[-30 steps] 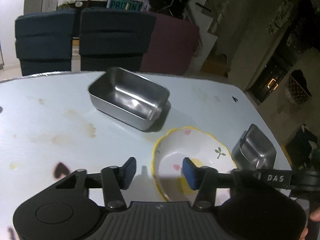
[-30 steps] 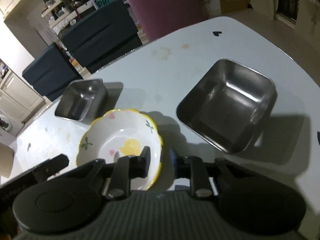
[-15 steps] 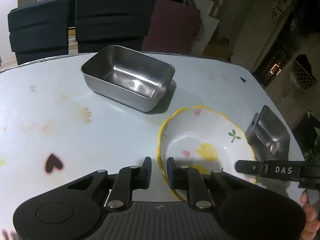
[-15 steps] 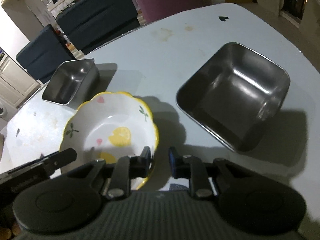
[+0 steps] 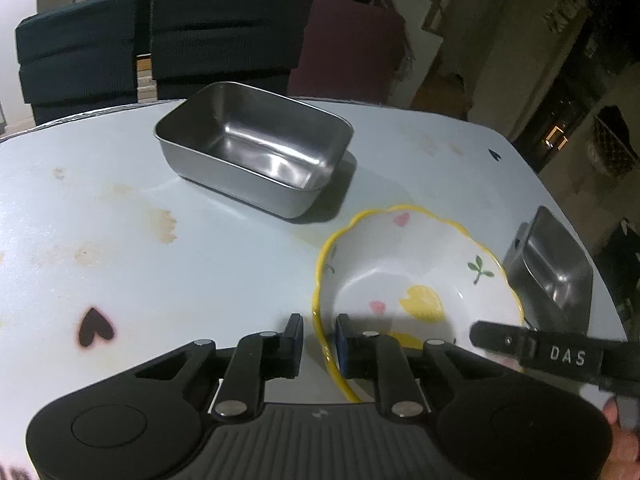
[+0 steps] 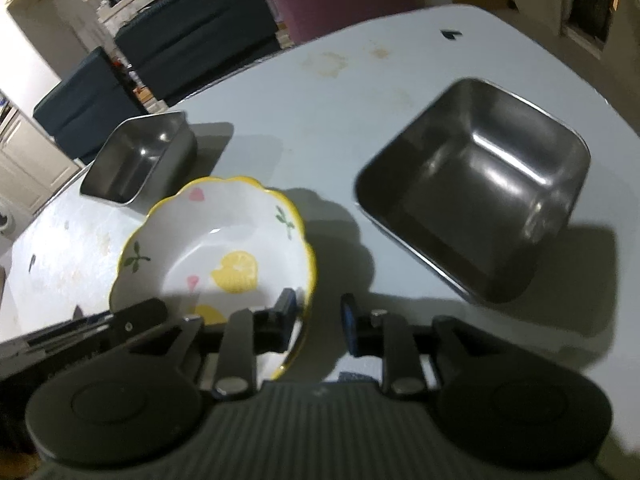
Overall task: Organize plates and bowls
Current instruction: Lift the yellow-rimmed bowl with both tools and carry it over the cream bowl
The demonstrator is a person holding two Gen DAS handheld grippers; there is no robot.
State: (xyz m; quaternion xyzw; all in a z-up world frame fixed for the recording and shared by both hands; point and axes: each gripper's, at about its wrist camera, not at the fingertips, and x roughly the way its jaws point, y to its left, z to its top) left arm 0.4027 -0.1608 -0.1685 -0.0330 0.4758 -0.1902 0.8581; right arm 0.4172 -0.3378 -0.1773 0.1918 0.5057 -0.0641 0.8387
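Note:
A white ceramic bowl (image 5: 416, 276) with a scalloped yellow rim and lemon and heart prints is held above the pale blue table (image 5: 200, 248). My left gripper (image 5: 319, 338) is shut on its near rim. My right gripper (image 6: 319, 312) straddles the opposite rim of the bowl (image 6: 224, 248), its fingers slightly apart. A large steel rectangular pan (image 5: 256, 144) sits behind the bowl; it also shows in the right wrist view (image 6: 480, 192). A small steel pan (image 5: 552, 264) sits at the right table edge and shows in the right wrist view (image 6: 140, 156) too.
Dark blue chairs (image 5: 224, 28) and a maroon chair (image 5: 352, 40) stand at the table's far side. The table has brown stains (image 5: 164, 224) and black heart marks (image 5: 94, 328). The table's right edge drops off past the small pan.
My left gripper closed on the bowl's rim a second ago and stays shut. My right gripper's fingers have spread a little. The bowl has risen and moved toward the large pan.

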